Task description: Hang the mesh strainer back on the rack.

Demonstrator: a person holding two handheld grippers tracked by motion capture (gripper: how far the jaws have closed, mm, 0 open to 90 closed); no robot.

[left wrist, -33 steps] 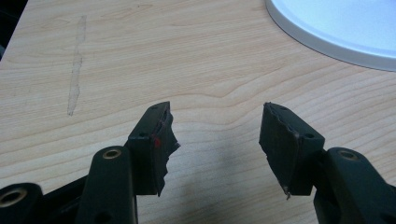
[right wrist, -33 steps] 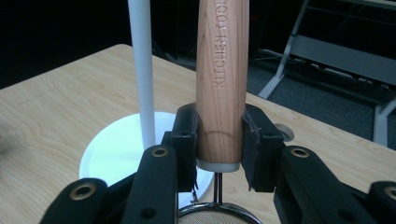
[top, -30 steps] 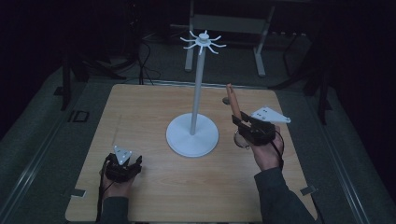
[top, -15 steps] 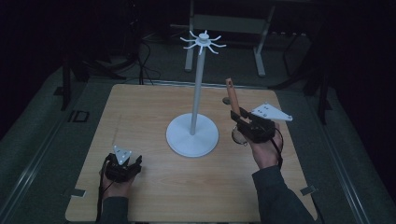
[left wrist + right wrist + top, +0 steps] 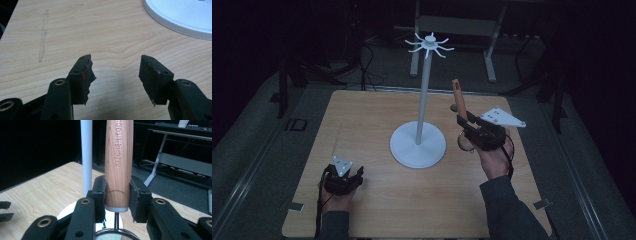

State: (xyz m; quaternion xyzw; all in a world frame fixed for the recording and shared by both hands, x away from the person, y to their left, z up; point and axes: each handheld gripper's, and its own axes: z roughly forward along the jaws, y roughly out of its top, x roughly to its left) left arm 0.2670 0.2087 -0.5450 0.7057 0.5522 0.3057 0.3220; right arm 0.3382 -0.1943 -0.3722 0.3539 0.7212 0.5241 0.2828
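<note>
The right gripper [image 5: 117, 197] has its fingers [image 5: 98, 195] pressed on both sides of the wooden handle of a small metal mesh strainer [image 5: 119, 157], which stands upright above the light wooden counter [image 5: 362, 125], beside the white hook stand [image 5: 423, 100]. The left gripper [image 5: 115, 75] rests low on the counter with its fingers [image 5: 83, 72] wide apart, holding nothing.

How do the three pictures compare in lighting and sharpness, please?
High view: dim and bluish, surroundings nearly black, yet the white stand and table read clearly. Left gripper view: bright and even, wood grain sharp, a soft shadow between the open jaws of the left gripper. Right gripper view: the wooden handle is well lit with legible lettering, while the room behind stays dark.
</note>
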